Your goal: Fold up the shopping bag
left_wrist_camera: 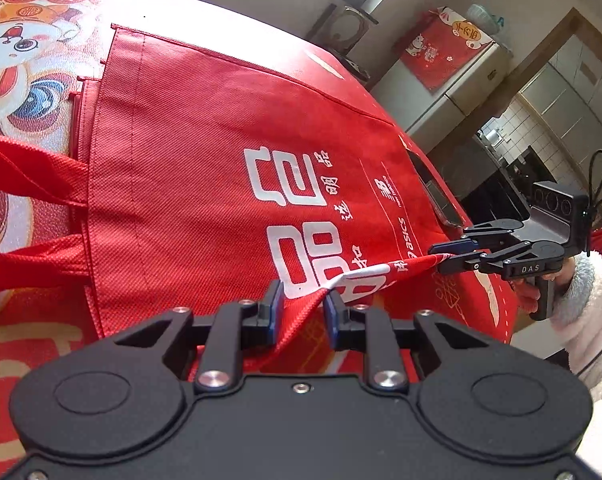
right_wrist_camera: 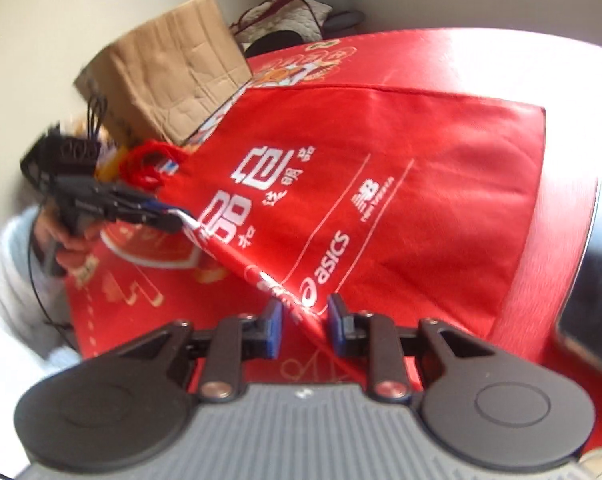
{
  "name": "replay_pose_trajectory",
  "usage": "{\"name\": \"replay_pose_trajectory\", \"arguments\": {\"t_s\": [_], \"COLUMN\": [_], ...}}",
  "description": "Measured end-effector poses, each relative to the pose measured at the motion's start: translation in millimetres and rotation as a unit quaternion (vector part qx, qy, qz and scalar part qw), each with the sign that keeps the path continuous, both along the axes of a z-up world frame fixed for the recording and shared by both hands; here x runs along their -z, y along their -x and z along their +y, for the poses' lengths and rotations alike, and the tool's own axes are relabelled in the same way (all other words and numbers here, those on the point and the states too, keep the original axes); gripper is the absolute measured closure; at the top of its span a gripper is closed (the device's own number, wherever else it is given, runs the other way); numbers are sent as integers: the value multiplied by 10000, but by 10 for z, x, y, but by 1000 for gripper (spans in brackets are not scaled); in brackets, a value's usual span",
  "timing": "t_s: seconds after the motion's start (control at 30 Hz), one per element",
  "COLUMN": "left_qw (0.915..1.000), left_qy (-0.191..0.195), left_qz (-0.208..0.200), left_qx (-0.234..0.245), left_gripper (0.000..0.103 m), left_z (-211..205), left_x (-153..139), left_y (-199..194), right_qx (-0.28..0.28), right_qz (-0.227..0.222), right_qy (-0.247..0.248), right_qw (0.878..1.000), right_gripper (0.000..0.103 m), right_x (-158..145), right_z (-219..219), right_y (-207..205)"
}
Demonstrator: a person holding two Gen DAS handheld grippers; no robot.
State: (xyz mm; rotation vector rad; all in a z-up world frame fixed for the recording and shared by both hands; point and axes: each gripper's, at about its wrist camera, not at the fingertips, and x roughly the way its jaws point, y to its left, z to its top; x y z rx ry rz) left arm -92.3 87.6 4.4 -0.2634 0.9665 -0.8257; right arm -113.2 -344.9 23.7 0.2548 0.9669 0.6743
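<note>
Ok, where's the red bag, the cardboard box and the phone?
bag [left_wrist_camera: 189, 152], left wrist view, on its flat red front panel.
box [right_wrist_camera: 173, 64], right wrist view, on its creased brown side.
phone [left_wrist_camera: 435, 188], left wrist view, on its dark screen near the bag's far edge.

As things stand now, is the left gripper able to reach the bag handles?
Probably not right away: the left gripper is pinching the near edge of the bag, and the handles lie off to its left. It must release first.
</note>
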Motion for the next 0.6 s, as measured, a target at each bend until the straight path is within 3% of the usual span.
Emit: {"name": "replay_pose_trajectory", "arguments": {"t_s": [0.17,0.37,0.47,0.6], "left_qw": [9992,9960,9956,9941], "left_qy": [76,38,-163,-487], "left_qz": [391,854,912,957], "left_qx": [-94,-275,-130,141], "left_gripper": [79,80,79,79], "left_z": [-1,-42,-79,-155], "left_x": [12,13,-17,-86], "left_y": [-141,-274,-343,-451], "right_qx": [706,1440,1634,994], "right_qz": [706,1293,1624,1433], "right_qy": [-692,-738,-586,445], "right_qw": [9926,9783,9713,9837], "right_gripper": [80,80,81,76], "right_x": [101,84,19,-131], "right_z": [-152,-78,-23,187], "right_y": [-111,-187,-255,-294]}}
